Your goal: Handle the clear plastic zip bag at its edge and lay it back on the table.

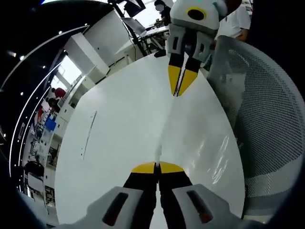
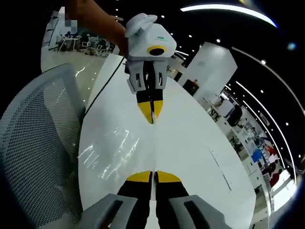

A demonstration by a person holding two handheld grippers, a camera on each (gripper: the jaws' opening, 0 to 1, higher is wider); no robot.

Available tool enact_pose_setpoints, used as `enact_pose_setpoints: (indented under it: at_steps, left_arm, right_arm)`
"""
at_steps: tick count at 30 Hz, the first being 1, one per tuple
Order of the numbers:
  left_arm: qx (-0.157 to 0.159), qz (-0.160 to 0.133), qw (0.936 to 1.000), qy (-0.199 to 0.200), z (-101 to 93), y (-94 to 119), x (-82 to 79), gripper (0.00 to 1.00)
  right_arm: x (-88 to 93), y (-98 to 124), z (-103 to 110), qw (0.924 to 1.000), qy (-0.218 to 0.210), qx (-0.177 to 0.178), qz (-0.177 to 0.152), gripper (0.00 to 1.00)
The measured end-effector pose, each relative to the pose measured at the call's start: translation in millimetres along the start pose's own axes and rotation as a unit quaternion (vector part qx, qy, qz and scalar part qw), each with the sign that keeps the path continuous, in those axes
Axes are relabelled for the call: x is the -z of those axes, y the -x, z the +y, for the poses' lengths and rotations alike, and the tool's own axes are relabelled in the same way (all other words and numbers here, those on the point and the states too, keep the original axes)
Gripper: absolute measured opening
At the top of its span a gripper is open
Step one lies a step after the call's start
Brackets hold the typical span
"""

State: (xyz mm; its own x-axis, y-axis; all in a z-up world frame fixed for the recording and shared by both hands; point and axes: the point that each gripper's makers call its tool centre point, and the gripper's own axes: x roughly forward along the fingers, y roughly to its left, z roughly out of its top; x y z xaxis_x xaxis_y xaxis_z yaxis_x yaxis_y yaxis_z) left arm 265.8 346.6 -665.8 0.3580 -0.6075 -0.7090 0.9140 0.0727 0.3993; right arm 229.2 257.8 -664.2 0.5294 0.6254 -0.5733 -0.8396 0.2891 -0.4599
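The clear plastic zip bag point(image 1: 205, 143) is stretched taut between my two grippers above the white table point(image 1: 114, 129). It shows mostly as shiny glints. In the left gripper view my left gripper point(image 1: 157, 165) is shut on the near end of the bag's edge. The right gripper point(image 1: 179, 92) faces it from the top, shut on the far end. From the right gripper view, the right gripper point(image 2: 153, 173) pinches the bag point(image 2: 112, 152) at the bottom, with the left gripper point(image 2: 152, 118) opposite. The bag's sheet spreads to one side of the held edge, over the table point(image 2: 200, 143).
A grey mesh office chair point(image 1: 271, 119) point(image 2: 33, 143) stands close against the table's edge beside the bag. A person's arm point(image 2: 102, 21) reaches down to the left gripper. Desks, shelves and a person stand in the room beyond the table.
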Motion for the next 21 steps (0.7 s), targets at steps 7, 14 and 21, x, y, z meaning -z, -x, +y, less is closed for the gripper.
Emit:
enact_pose_setpoints:
  at_steps: [7, 14, 21]
  left_arm:
    - [-0.012, -0.010, 0.9998, 0.010, 5.5, 4.7, -4.5, 0.00]
    - [-0.033, -0.017, 0.9992, 0.016, 15.9, 16.3, -9.6, 0.00]
    - [-0.047, -0.017, 0.9985, 0.022, 25.8, 28.3, -12.1, 0.00]
  right_arm:
    - [-5.0, 2.6, -9.4, 0.9993, -0.035, 0.012, -0.011, 0.14]
    - [-7.3, 5.3, -19.9, 0.9987, -0.042, 0.027, -0.013, 0.18]
    - [-13.7, 11.6, -31.7, 0.9977, -0.049, 0.041, -0.022, 0.18]
